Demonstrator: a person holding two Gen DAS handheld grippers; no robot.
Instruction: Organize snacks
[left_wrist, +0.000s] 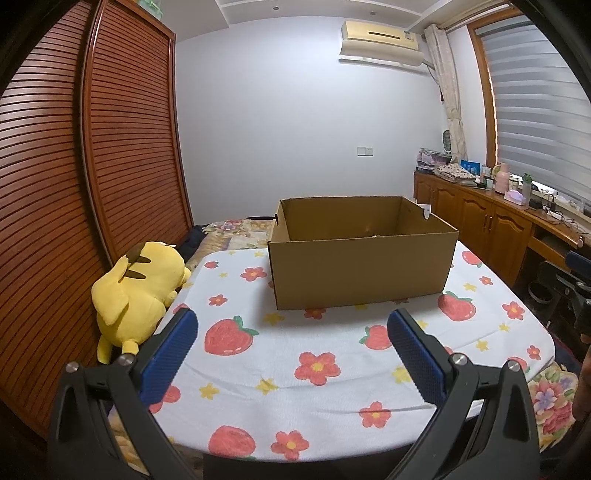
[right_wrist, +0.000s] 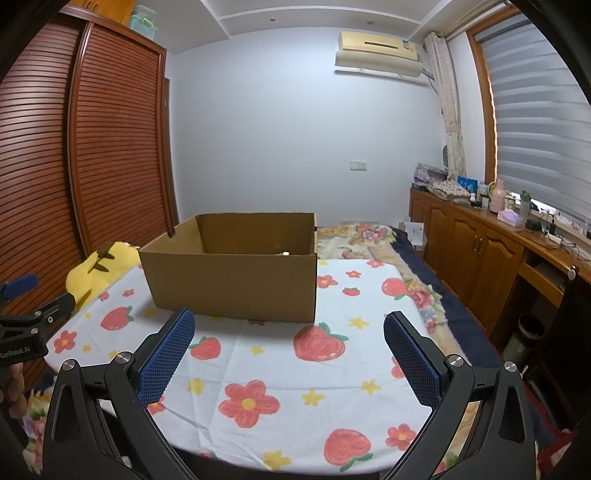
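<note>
On the far half of the table (left_wrist: 332, 369) stands an open brown box (left_wrist: 362, 273), its flaps folded away and its near wall facing both cameras; from the left wrist view it sits a little right of centre, from the right wrist view (right_wrist: 236, 280) left of centre; a small pale thing shows low on its floor, too small to tell what it is; no snacks show on the cloth.

Nearer than the box, the left gripper (left_wrist: 291, 328) hangs above the strawberry-and-flower cloth (left_wrist: 317, 365), jaws wide with nothing between the blue pads (left_wrist: 173, 354); the right gripper (right_wrist: 288, 332) hangs likewise over the same cloth, jaws wide and bare; each tool appears at the edge of the other's view, the left one dark at the left side of the right wrist view.

Beside the table's left edge lies a yellow plush (left_wrist: 136, 291) on a bed (right_wrist: 369, 236) with a floral quilt; behind it rises a slatted wardrobe (left_wrist: 129, 140); along the right wall runs a wooden cabinet (left_wrist: 480, 221) crowded with bottles and cloths under a window with blinds (left_wrist: 535, 110); an air conditioner (left_wrist: 380, 40) hangs on the back wall.
</note>
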